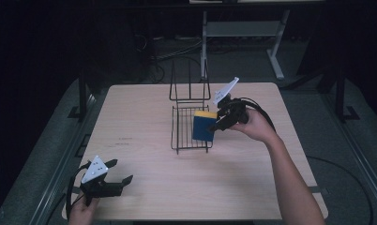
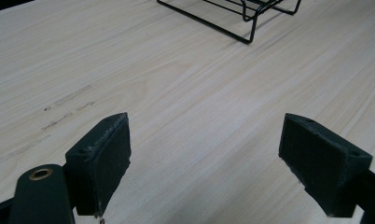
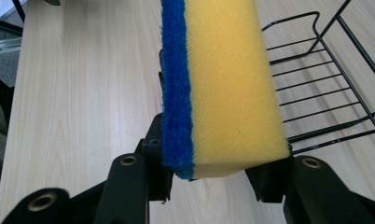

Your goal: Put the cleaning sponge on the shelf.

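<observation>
A yellow sponge with a blue scouring face (image 1: 203,125) (image 3: 223,88) is held on edge over the right side of a black wire rack (image 1: 189,136) (image 3: 325,93). My right gripper (image 1: 219,123) (image 3: 218,170) is shut on the sponge, its jaws pressing the blue and yellow faces. My left gripper (image 1: 116,172) (image 2: 206,163) hovers low over the table's near left corner, open, with bare wood between its pads (image 2: 108,156). The rack's near corner (image 2: 241,23) shows far ahead of it.
The light wooden table (image 1: 144,108) has a faint pencil-like mark (image 1: 123,140) left of the rack. The rack has an upright wire back (image 1: 190,84). Beyond the table stand a white desk leg (image 1: 275,56) and cables on a dark floor.
</observation>
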Demonstrator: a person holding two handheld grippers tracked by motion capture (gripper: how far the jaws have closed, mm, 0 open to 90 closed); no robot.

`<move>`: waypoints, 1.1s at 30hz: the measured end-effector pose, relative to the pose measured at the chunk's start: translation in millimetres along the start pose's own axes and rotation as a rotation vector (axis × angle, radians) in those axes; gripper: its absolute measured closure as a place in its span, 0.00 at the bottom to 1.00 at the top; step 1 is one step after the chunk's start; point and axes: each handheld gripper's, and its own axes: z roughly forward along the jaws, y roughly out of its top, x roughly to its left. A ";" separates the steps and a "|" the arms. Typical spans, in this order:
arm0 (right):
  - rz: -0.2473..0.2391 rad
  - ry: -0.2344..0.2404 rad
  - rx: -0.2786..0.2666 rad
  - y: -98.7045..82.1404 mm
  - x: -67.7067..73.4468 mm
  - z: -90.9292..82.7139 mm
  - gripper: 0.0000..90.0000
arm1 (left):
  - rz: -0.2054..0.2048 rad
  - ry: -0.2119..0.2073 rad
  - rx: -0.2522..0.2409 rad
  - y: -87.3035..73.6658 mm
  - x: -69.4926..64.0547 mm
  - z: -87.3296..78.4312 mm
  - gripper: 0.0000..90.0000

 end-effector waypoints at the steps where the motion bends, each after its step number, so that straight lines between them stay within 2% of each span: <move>1: 0.004 0.000 0.002 0.6 -1.2 -0.2 0.62 | -0.001 0.000 0.001 -0.1 0.2 0.1 0.18; 7: -0.007 -0.002 -0.007 4.1 -9.6 0.5 0.62 | 0.000 0.003 -0.001 0.0 1.1 -1.5 0.18; 10: 0.011 -0.001 -0.018 2.6 -13.0 1.3 0.62 | -0.002 0.003 -0.001 -0.3 1.0 -1.3 0.18; 13: 0.005 0.001 -0.020 2.1 -15.7 4.1 0.62 | 0.000 0.003 0.000 -0.3 0.8 -0.9 0.18; 17: 0.008 -0.023 -0.021 3.4 -16.6 9.9 0.62 | 0.001 0.002 0.001 -0.1 0.7 -0.8 0.18; 21: 0.022 -0.013 -0.038 2.3 -22.7 14.2 0.62 | 0.000 0.001 0.000 -0.2 1.2 -1.2 0.18; 33: 0.027 -0.019 -0.023 1.0 -34.6 34.0 0.62 | 0.000 0.011 0.001 -1.4 3.4 -1.8 0.18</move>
